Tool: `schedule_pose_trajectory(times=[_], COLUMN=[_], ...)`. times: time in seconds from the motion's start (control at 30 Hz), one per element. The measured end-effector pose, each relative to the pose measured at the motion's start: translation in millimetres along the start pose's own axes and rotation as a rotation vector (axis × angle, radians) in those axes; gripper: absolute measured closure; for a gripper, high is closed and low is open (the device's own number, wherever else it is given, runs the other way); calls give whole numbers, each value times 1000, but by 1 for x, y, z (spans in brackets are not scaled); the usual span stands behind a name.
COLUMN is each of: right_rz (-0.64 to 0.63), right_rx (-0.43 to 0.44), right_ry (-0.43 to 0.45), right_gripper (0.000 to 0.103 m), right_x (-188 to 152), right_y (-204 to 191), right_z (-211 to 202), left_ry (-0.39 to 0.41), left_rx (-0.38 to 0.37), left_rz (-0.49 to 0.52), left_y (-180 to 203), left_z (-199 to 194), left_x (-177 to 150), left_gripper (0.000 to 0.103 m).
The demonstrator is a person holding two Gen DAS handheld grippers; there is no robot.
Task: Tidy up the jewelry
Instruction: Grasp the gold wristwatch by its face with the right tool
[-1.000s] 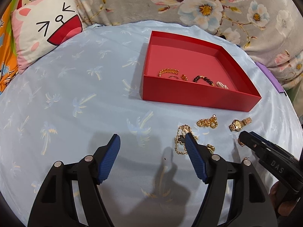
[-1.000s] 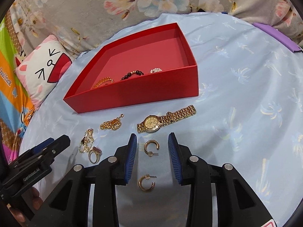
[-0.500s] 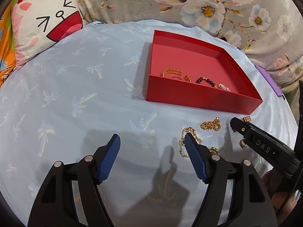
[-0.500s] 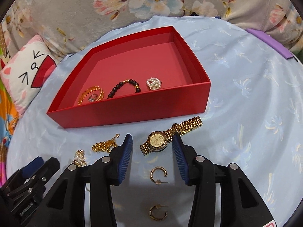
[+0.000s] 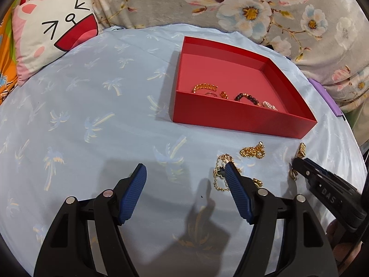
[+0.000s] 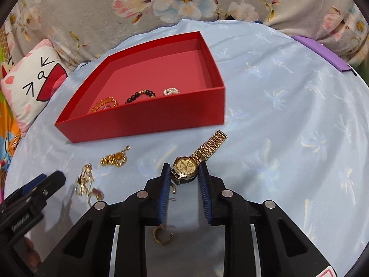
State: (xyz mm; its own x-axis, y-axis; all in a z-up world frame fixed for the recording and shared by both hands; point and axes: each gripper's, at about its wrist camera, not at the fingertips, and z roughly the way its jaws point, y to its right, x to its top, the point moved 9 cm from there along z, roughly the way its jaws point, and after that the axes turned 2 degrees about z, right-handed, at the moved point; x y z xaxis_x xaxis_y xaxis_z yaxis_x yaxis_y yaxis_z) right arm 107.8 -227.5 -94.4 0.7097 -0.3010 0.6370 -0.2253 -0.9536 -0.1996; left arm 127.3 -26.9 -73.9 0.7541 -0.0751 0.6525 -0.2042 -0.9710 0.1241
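Note:
A red box (image 6: 147,120) on the blue cloth holds a gold bracelet (image 6: 102,103), a dark bead bracelet (image 6: 140,95) and a pearl piece (image 6: 171,91). My right gripper (image 6: 184,173) has its blue pads closed on the case of a gold watch (image 6: 185,166), whose band (image 6: 211,145) trails toward the box. Two gold hoop earrings (image 6: 163,235) lie between its fingers. My left gripper (image 5: 185,175) is open and empty over the cloth; a gold chain (image 5: 221,173) lies by its right finger. The box also shows in the left wrist view (image 5: 242,117).
Loose gold pieces lie in front of the box: a chain cluster (image 6: 115,159), a necklace (image 6: 84,180) and a ring (image 6: 94,195). A cat-face pillow (image 5: 53,27) sits at the back left. A floral blanket (image 5: 253,7) runs along the back. A purple strip (image 6: 322,53) lies at the right.
My right gripper has moved forward past the earrings and closed its pads on the watch case. My left gripper has stayed open and nearly still.

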Motion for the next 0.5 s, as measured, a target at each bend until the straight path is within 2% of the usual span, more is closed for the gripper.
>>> schedule_pose_trajectory(times=[0.37, 0.43, 0.47, 0.5], right_rz=[28, 11, 14, 25], right_rx=[-16, -34, -36, -21], right_ry=[11, 15, 14, 11], right_gripper=[71, 75, 81, 81], right_x=[1, -1, -1, -2], right_y=[4, 4, 6, 8], right_z=[-1, -2, -2, -3], left_ry=[-17, -23, -24, -27], left_rx=[-4, -4, -3, -4], left_rz=[27, 31, 33, 37], left_y=[13, 14, 15, 16], left_z=[3, 3, 4, 4], left_x=[-6, -8, -8, -9], left_gripper=[35, 35, 35, 35])
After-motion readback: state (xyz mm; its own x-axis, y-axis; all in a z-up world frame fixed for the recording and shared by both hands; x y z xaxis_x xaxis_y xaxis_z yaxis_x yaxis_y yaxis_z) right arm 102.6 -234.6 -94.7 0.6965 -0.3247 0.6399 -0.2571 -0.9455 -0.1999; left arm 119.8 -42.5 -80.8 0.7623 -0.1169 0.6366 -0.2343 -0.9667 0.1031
